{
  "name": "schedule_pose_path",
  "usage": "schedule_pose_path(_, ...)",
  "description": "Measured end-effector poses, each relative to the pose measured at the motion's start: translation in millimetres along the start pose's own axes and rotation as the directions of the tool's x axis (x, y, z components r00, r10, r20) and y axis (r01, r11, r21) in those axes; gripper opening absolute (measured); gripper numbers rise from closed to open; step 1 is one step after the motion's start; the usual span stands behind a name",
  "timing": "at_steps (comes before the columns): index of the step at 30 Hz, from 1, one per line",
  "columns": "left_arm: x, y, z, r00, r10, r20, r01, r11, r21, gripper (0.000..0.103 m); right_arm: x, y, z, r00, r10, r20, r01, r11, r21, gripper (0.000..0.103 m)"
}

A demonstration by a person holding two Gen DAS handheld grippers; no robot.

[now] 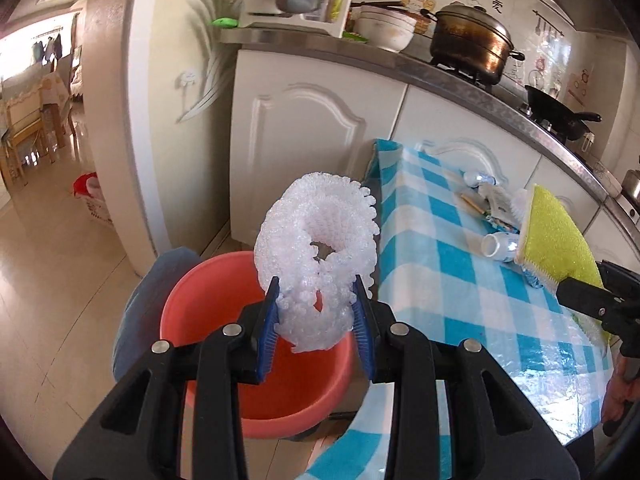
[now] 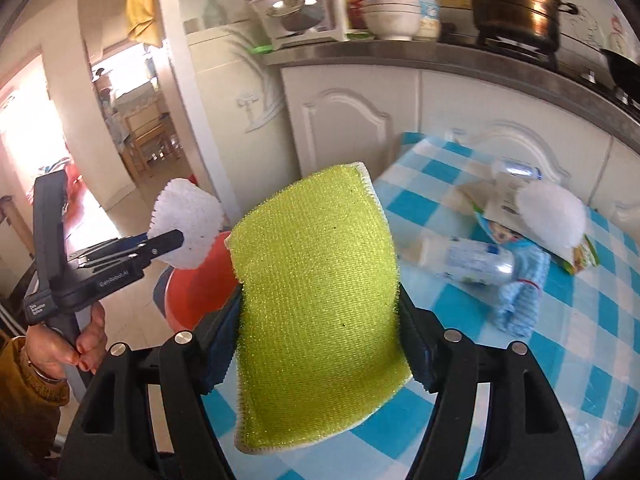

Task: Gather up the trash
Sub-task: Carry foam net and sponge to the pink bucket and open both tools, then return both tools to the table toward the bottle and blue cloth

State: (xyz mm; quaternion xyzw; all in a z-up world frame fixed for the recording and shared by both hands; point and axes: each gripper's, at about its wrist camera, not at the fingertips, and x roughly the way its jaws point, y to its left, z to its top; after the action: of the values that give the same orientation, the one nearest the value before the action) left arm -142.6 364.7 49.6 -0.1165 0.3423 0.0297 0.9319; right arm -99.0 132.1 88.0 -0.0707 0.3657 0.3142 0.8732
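My left gripper (image 1: 316,284) is shut on a white foam net sleeve (image 1: 320,236), which it holds above the open orange-red bucket (image 1: 192,292). In the right wrist view that same left gripper (image 2: 176,240) and foam net sleeve (image 2: 188,220) hang left of the bucket (image 2: 200,280). My right gripper (image 2: 320,304) grips a yellow-green scouring sponge (image 2: 316,280) by both side edges, upright, over the near left corner of the checked table (image 2: 560,340). The left wrist view shows the sponge (image 1: 552,240) at the right, above the table (image 1: 460,280).
On the table lie plastic bottles (image 2: 468,260), a blue striped cloth (image 2: 520,296), a white foam piece (image 2: 552,216) and wrappers. White cabinets (image 1: 312,132) and a counter with pots (image 1: 472,40) stand behind. A hand (image 2: 80,344) grips the left tool. Tiled floor opens to the left.
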Motion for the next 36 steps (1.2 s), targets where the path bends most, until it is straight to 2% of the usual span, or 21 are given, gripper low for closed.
schedule_pose_path(6, 16, 43, -18, 0.998, 0.031, -0.058, -0.036, 0.996, -0.081, 0.036, 69, 63, 20, 0.991, 0.037, -0.129, -0.060, 0.983, -0.173, 0.077)
schedule_pose_path(11, 35, 62, -28, 0.994, 0.042, -0.104, -0.052, 0.993, -0.105, 0.040, 125, 82, 15, 0.972, 0.013, -0.235, -0.073, 0.966, -0.247, 0.080)
schedule_pose_path(16, 53, 73, -30, 0.991, 0.052, -0.126, -0.068, 0.990, -0.128, 0.054, 159, 89, 10, 0.955, -0.038, -0.293, -0.057, 0.949, -0.309, 0.087)
schedule_pose_path(18, 57, 78, -32, 0.990, 0.040, -0.133, -0.059, 0.988, -0.143, 0.066, 166, 91, 9, 0.951, -0.047, -0.305, -0.060, 0.942, -0.332, 0.088)
schedule_pose_path(19, 57, 79, -33, 0.990, 0.037, -0.133, -0.056, 0.988, -0.142, 0.067, 167, 92, 9, 0.953, -0.045, -0.299, -0.061, 0.940, -0.336, 0.088)
schedule_pose_path(21, 57, 80, -33, 0.991, 0.044, -0.129, -0.061, 0.990, -0.128, 0.078, 170, 92, 11, 0.955, -0.037, -0.294, -0.064, 0.942, -0.329, 0.088)
schedule_pose_path(22, 56, 81, -34, 0.992, 0.046, -0.121, -0.062, 0.990, -0.126, 0.079, 170, 90, 13, 0.956, -0.031, -0.293, -0.066, 0.946, -0.316, 0.088)
schedule_pose_path(29, 50, 88, -31, 0.994, 0.044, -0.098, -0.059, 0.986, -0.157, 0.086, 155, 70, 19, 0.970, 0.037, -0.242, -0.081, 0.981, -0.175, 0.089)
schedule_pose_path(36, 38, 89, -36, 0.992, 0.097, -0.082, -0.109, 0.982, -0.156, 0.090, 117, 42, 27, 0.991, 0.087, -0.099, -0.088, 0.996, -0.009, 0.089)
